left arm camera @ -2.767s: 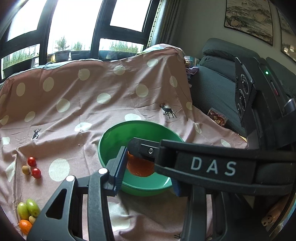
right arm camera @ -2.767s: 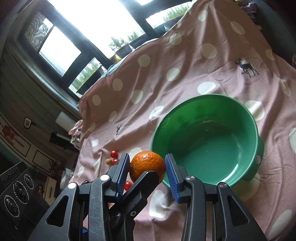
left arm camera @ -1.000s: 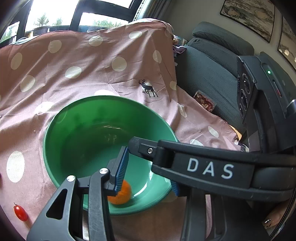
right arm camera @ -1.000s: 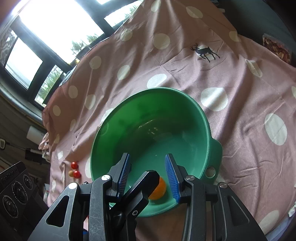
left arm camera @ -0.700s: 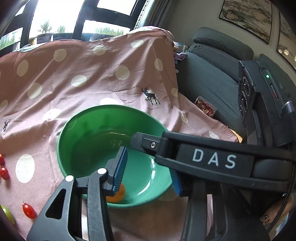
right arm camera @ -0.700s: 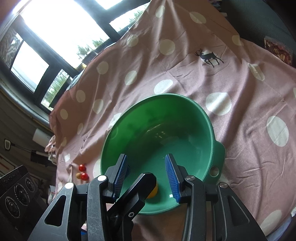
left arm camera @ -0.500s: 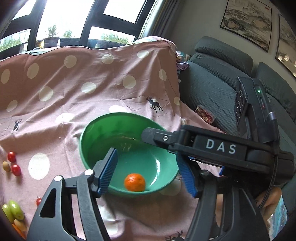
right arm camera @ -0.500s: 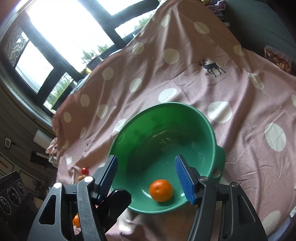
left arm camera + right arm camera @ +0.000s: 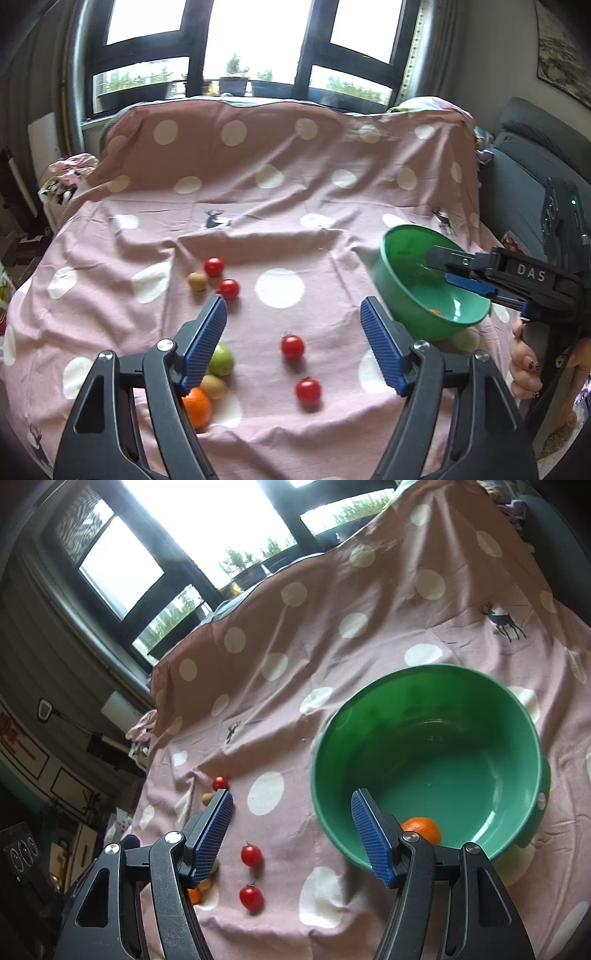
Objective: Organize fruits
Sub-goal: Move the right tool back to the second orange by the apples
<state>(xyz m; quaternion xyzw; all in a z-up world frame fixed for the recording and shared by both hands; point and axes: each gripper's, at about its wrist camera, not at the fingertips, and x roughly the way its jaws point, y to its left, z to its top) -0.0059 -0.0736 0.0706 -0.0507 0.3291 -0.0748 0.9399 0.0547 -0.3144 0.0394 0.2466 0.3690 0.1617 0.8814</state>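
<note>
- The left claw (image 9: 293, 341) stands open with nothing between its blue pads (image 9: 207, 343); its jaws have just been opening further, and they frame the fruit scattered on the spotted cloth (image 9: 277, 206).
- The right claw (image 9: 291, 836) is also open and empty, its jaws having just spread, and it hangs near the rim of the green bowl (image 9: 524, 716).
- One orange (image 9: 421, 829) already lies in the bowl, against the near wall.
- Nearest the left claw are two red tomatoes (image 9: 293, 346), apart from each other on the cloth.
- Beside the left pad sits a cluster: a green fruit (image 9: 222, 363), a small brown fruit (image 9: 214, 386) touching it, and a second orange (image 9: 197, 406), partly hidden by the claw.
- Farther back lie two more tomatoes (image 9: 214, 266) and another brown fruit (image 9: 197, 281), close together.
- The tomatoes are probably light, smooth and thin-skinned, so they would likely need a gentle squeeze across the widest middle; they may roll on the wrinkled cloth.
- The orange looks firmer and should bear a surer grip across its middle.
- All the fruit is nearly round, with no clear long axis; the nearest tomato's stalk points upward.
</note>
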